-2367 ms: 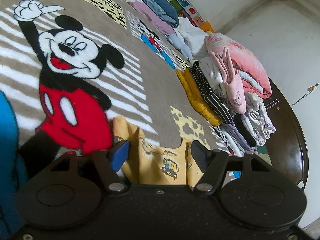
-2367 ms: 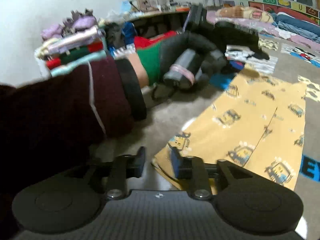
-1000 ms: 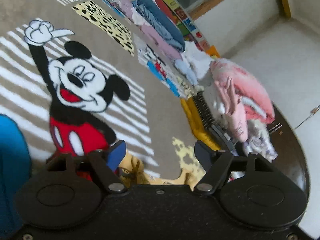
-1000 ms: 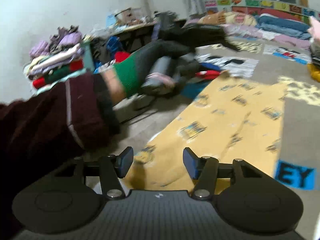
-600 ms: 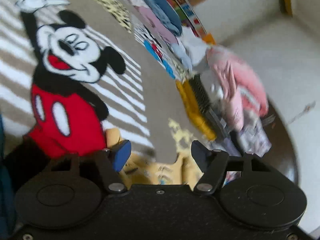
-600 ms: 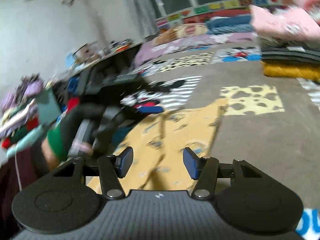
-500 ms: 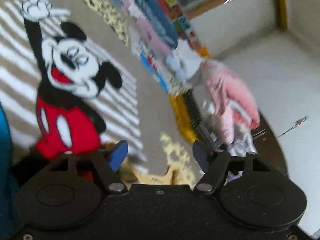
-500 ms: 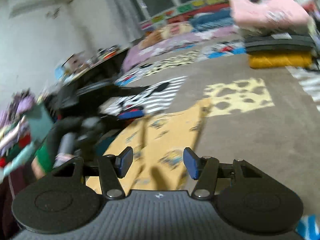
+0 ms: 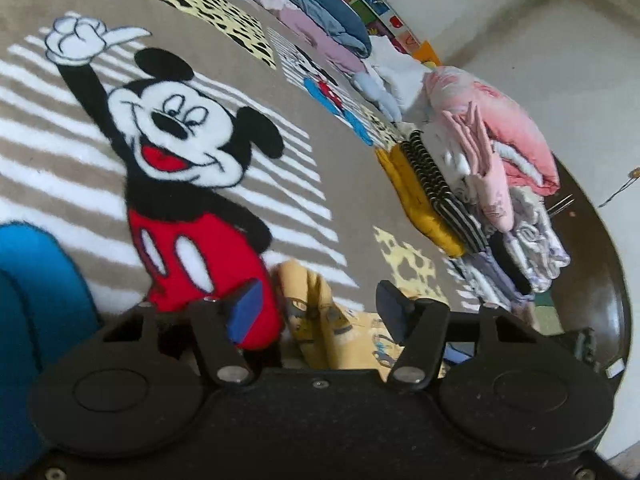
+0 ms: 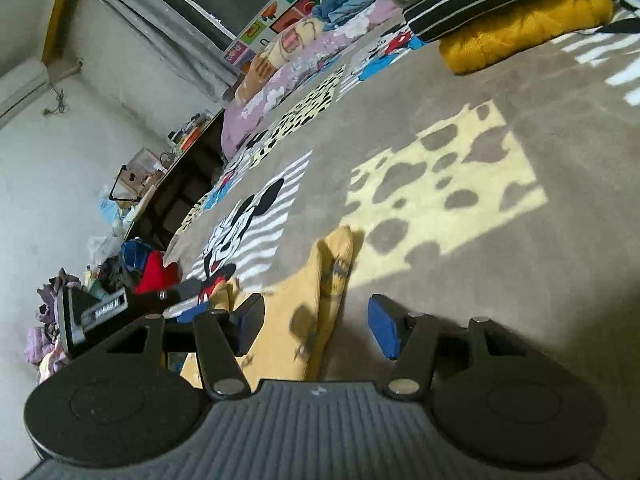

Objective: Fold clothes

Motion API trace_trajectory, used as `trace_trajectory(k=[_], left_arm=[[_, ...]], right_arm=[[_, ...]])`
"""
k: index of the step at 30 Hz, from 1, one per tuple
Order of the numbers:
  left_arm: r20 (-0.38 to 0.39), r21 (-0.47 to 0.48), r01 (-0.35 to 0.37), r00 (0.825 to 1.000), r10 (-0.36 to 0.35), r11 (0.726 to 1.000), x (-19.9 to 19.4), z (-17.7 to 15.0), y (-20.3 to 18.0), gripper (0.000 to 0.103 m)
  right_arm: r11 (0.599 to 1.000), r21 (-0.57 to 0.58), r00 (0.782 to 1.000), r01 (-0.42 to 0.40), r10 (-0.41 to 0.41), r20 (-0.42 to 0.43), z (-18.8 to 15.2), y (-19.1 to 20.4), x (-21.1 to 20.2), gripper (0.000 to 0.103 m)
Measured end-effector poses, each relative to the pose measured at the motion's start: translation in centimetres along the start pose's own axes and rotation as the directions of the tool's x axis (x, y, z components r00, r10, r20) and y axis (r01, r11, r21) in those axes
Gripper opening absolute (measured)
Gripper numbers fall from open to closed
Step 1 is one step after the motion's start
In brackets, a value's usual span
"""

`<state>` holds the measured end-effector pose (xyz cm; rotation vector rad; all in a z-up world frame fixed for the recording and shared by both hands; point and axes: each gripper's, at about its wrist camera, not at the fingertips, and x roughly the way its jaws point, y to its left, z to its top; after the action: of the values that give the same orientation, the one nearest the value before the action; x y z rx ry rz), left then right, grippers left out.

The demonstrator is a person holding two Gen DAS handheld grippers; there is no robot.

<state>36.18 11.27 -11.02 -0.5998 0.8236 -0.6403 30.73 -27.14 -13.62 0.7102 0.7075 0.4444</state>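
Between both grippers' wide-spread fingers (image 9: 244,307) lies yellow cartoon-print garment (image 10: 304,312); no legible writing.

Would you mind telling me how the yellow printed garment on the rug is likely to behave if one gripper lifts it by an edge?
The yellow garment already bunches into soft folds, so it will probably droop limply. It looks thin, so likely light. Its folded edge may fall open unless the rug supports it.
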Motion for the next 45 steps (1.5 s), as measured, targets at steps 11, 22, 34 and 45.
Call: trace_trajectory(k=[11,22,34,45], left_arm=[[0.023,-0.022,-0.037,0.999,0.037,0.999,0.7,-0.2,0.1,0.029],[0.132,0.170,0.047,0.989,-0.070,0.984,-3.1,-0.9,-4.1,0.007],[0.257,0.395,0.105,0.941,-0.220,0.913,-13.3,-7.7,-10.0,0.007],[0.246,0.549,-0.002,0.956,-0.159,0.836,-18.2,-17.2,-12.8,0.007]], right_arm=[[1.000,-0.002,0.999,-0.026,0.025,-0.033,3.5,-1.0,4.2,0.037],[0.994,-0.061,0.990,-0.087,0.093,0.106,3.1,1.1,0.4,0.011],[0.924,-0.354,0.949,-0.143,0.229,0.215,-1.6,10.0,-10.9,0.011],[0.880,-0.459,0.955,-0.117,0.227,0.191,-10.3,13.0,-18.1,0.011]])
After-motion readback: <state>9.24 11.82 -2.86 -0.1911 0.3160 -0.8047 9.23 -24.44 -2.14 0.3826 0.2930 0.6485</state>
